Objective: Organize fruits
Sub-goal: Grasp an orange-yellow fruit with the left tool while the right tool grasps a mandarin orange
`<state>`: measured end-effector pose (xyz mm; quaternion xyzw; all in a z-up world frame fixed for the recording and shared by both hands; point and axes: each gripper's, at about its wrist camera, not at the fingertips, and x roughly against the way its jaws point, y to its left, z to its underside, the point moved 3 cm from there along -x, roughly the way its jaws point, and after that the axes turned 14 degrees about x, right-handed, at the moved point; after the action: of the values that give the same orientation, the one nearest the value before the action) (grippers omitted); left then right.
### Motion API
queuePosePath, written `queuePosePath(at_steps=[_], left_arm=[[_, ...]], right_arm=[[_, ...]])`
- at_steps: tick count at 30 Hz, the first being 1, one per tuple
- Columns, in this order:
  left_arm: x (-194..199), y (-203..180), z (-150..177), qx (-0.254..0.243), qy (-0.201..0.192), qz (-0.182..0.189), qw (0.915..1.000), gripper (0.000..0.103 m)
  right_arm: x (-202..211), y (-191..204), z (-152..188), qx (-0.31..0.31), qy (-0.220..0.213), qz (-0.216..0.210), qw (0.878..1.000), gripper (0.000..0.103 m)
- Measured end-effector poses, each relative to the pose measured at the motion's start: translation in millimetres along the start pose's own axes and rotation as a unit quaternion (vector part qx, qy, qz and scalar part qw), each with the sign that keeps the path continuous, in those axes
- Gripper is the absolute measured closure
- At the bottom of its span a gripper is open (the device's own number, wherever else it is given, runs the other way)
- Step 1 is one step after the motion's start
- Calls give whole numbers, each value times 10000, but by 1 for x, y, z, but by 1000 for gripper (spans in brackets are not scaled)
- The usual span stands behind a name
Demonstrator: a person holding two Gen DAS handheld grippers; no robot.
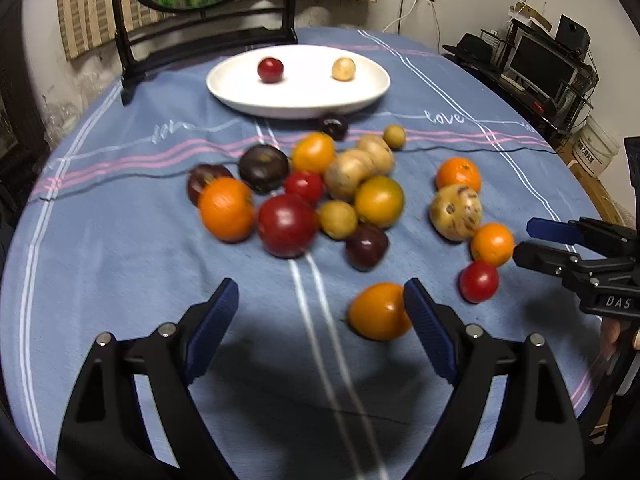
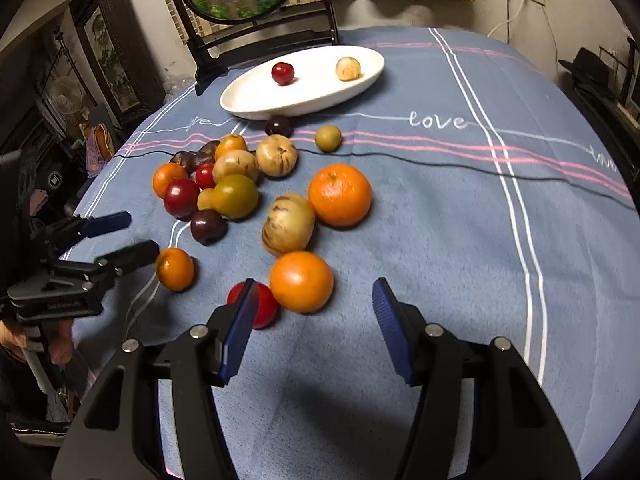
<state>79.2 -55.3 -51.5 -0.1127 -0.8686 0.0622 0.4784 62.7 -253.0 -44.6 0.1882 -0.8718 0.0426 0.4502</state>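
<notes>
We hold both grippers, left gripper (image 1: 320, 312) and right gripper (image 2: 316, 304), wide apart and empty above scattered fruits (image 1: 304, 192) near a white plate (image 1: 240, 96).

Dim warm indoor light from overhead, soft shadows under both grippers, left view's fruit pile (image 1: 304, 196) motion-blurred (right view sharper), heavy fisheye bending, dark vignetted corners

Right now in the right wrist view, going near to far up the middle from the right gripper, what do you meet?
right gripper → nearest orange → pale streaked fruit → larger orange → small green fruit → white plate holding a red fruit and a tan fruit.
</notes>
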Motion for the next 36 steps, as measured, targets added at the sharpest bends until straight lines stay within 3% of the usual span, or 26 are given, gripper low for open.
queuePosePath(at_steps=[9,11,13,15,20,22,31,36], left_arm=[[-18,-12,6,63,144,82,9998,19],[-20,-14,7,78,133,191,9997,27],[-21,-18,10,42,218,382,9990,43],[-22,-23,13,-46,284,488,9984,50],[-27,-26,16,-93,268,505,9983,52],[-26,-27,15,-77,269,637,9976,61],[-19,-19,14,9,258,610,9978,62],[-8,-7,12,41,164,550,9983,62]], right_arm=[[3,-2,3,-31,-40,-51,10000,43],[3,-2,3,-34,-42,-56,10000,43],[2,-2,3,-33,-37,-60,10000,43],[1,-3,4,-33,-20,-65,10000,43],[-2,-3,5,-33,33,-69,10000,43],[-2,-2,6,-20,56,-77,10000,43],[-2,0,5,63,121,2,9999,43],[-9,2,9,269,363,189,9988,43]])
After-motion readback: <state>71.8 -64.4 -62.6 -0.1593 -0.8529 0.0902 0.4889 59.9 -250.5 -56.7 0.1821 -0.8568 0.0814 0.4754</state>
